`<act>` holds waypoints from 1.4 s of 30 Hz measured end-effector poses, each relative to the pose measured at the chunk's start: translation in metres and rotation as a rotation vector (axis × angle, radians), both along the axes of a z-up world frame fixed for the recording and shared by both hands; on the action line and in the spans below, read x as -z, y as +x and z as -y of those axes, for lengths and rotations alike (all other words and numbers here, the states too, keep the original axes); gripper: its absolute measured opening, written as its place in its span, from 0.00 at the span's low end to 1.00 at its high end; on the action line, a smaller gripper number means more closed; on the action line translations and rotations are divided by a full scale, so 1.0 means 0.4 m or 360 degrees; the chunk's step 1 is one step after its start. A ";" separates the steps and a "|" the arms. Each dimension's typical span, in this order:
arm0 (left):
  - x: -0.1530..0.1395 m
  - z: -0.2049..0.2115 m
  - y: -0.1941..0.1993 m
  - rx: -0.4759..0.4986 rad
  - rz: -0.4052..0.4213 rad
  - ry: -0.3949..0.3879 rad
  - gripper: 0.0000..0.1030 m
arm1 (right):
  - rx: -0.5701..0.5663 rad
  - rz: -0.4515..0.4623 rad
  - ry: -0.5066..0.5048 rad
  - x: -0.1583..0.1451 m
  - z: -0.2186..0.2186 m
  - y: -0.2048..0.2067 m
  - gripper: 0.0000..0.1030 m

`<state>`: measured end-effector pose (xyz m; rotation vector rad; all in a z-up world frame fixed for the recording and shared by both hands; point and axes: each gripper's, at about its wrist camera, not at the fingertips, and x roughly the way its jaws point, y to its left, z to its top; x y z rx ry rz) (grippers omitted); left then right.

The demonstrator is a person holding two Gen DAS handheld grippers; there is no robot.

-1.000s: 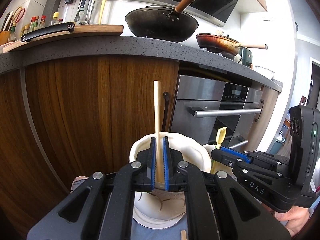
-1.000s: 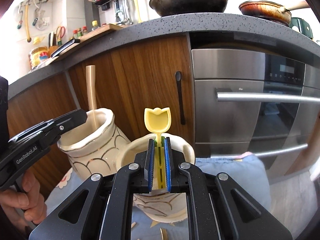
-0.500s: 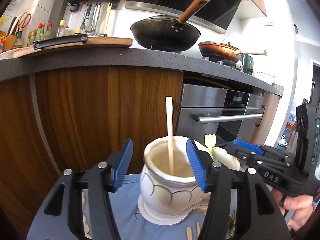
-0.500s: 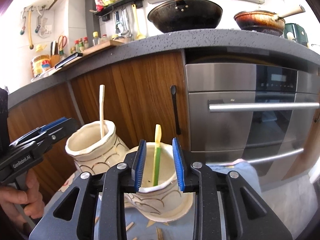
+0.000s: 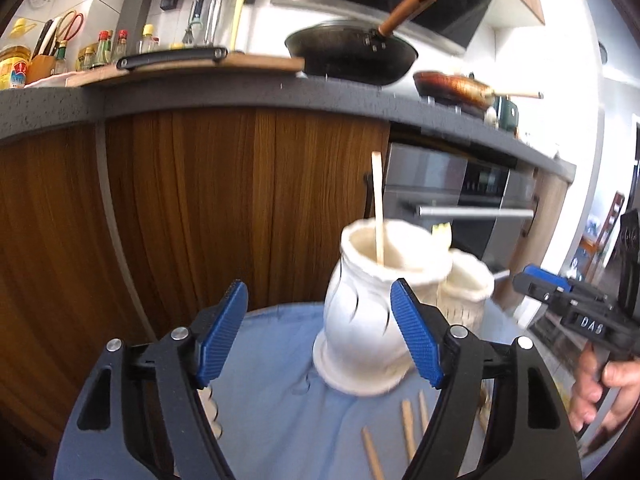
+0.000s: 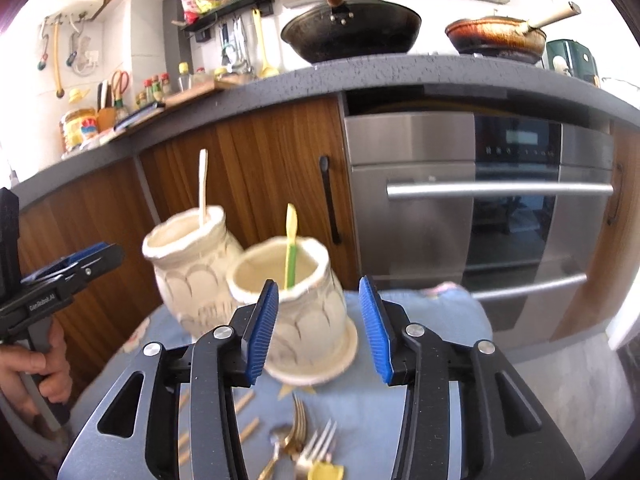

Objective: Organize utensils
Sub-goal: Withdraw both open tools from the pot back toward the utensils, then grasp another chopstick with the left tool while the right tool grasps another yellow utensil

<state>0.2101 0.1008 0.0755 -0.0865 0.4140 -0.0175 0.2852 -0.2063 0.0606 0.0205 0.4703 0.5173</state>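
Observation:
Two white ceramic jars stand side by side on a blue cloth (image 5: 276, 364). The left jar (image 5: 360, 304) holds a pale wooden stick (image 5: 377, 208). The right jar (image 6: 308, 312) holds a yellow-green utensil (image 6: 290, 252). My left gripper (image 5: 320, 334) hangs a little short of the left jar; its jaws are opening and no pad touches anything. My right gripper (image 6: 318, 332) sits just short of the right jar, its jaws also opening, free of the utensil. Each gripper shows at the edge of the other's view: the right gripper (image 5: 528, 280) and the left gripper (image 6: 100, 254).
Loose chopsticks (image 5: 408, 424) and forks (image 6: 308, 440) lie on the cloth in front of the jars. Behind stand wooden cabinet doors (image 5: 240, 208), a steel oven (image 6: 480, 220) and a dark counter (image 6: 360, 76) with pans. A person's hand (image 5: 600, 392) grips the right handle.
Both grippers have let go of their utensils, which now stand in the jars. Both jaws have widened and both grippers have drawn back from the jars, the left one also shifting left.

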 end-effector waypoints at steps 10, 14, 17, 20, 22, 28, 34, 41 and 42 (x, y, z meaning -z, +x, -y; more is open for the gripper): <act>0.136 0.043 -0.083 0.0056 -0.0239 0.0044 0.71 | 0.0011 -0.0180 -0.0096 0.095 0.035 -0.070 0.42; 0.181 0.060 -0.113 0.0078 -0.0317 0.0037 0.71 | 0.0010 -0.0260 -0.0151 0.140 0.052 -0.109 0.42; 0.202 0.077 -0.131 0.0109 -0.0362 0.0049 0.71 | 0.0010 -0.0306 -0.0176 0.162 0.063 -0.129 0.42; 0.215 0.094 -0.144 0.0146 -0.0391 0.0056 0.66 | 0.0001 -0.0342 -0.0192 0.178 0.072 -0.154 0.42; 0.226 0.102 -0.152 0.0164 -0.0412 0.0049 0.62 | -0.0003 -0.0353 -0.0197 0.183 0.075 -0.167 0.42; 0.249 0.118 -0.163 0.0199 -0.0469 0.0078 0.55 | -0.0027 -0.0391 -0.0234 0.201 0.072 -0.193 0.42; 0.270 0.124 -0.161 0.0205 -0.0511 0.0106 0.52 | -0.0057 -0.0422 -0.0277 0.218 0.059 -0.199 0.42; 0.292 0.136 -0.155 0.0210 -0.0541 0.0151 0.41 | -0.0065 -0.0410 -0.0344 0.231 0.041 -0.202 0.39; 0.293 0.138 -0.156 0.0208 -0.0539 0.0160 0.41 | -0.0064 -0.0404 -0.0349 0.232 0.040 -0.202 0.38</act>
